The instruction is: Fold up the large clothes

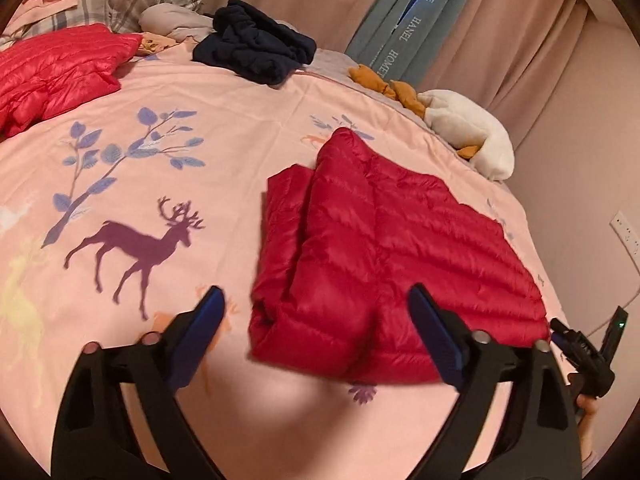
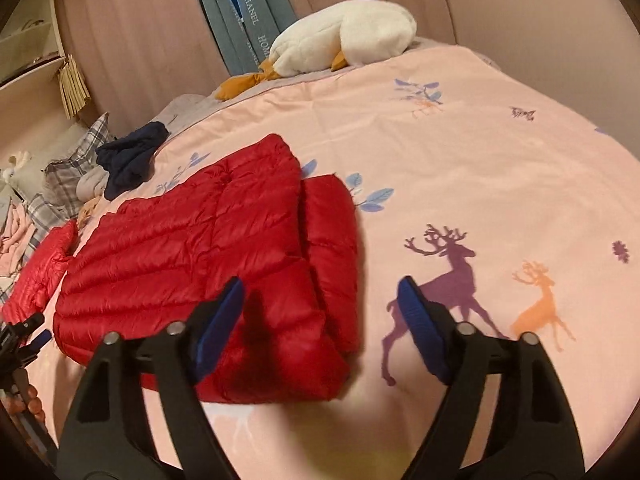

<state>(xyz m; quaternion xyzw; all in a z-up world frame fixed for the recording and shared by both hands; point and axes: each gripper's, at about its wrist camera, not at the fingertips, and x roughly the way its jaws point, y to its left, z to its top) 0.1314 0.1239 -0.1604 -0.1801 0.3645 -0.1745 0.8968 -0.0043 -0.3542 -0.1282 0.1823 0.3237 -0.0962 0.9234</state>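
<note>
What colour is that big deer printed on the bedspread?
Dark purple, a silhouette on the pale pink bedspread. The deer shows best in the left wrist view.

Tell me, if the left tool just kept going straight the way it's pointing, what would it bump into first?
Most likely the red puffer jacket spread on the pink bedspread. The left tool is open with nothing between its fingers, and the jacket's near edge lies right ahead, though depth is hard to judge.
</note>
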